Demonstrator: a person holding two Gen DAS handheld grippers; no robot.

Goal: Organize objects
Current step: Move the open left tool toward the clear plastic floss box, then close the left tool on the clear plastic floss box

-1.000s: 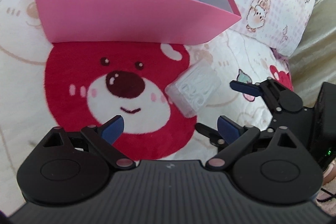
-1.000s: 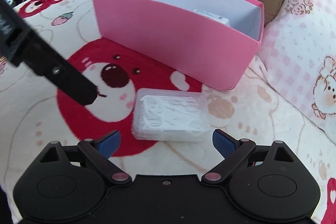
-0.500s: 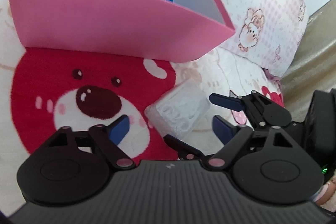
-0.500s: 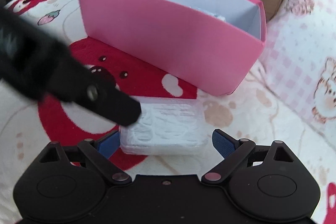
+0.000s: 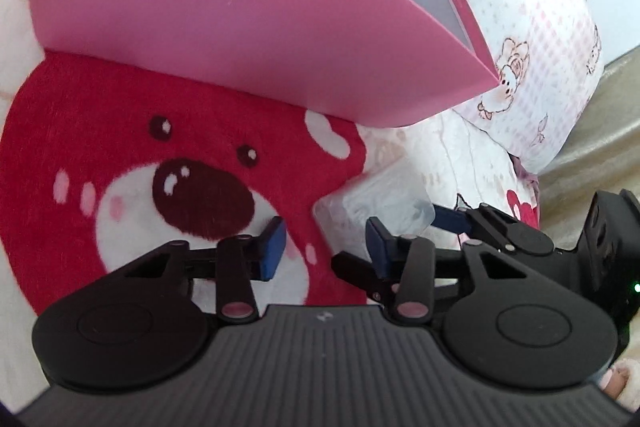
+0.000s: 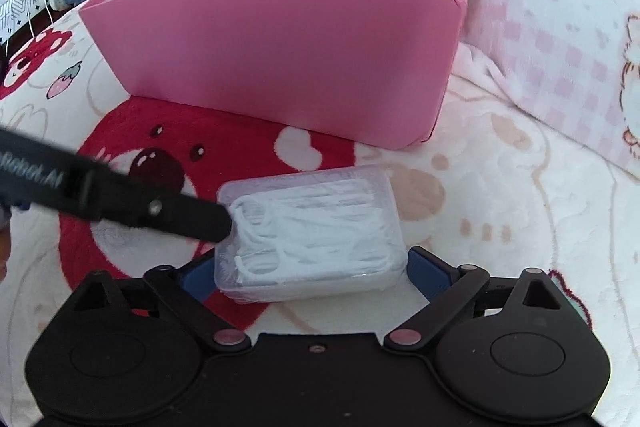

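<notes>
Two grippers crowd one clear plastic box (image 6: 310,231): the right gripper (image 6: 310,273) straddles it with jaws spread, while the left gripper (image 5: 326,243), jaws closing on nothing, may knock it askew.

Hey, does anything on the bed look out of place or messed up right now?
Only the clear case of white floss picks: it lies loose on the bear blanket in front of the pink box, not inside it. The right gripper straddles it, open. Nothing looks spilled or damaged.
</notes>
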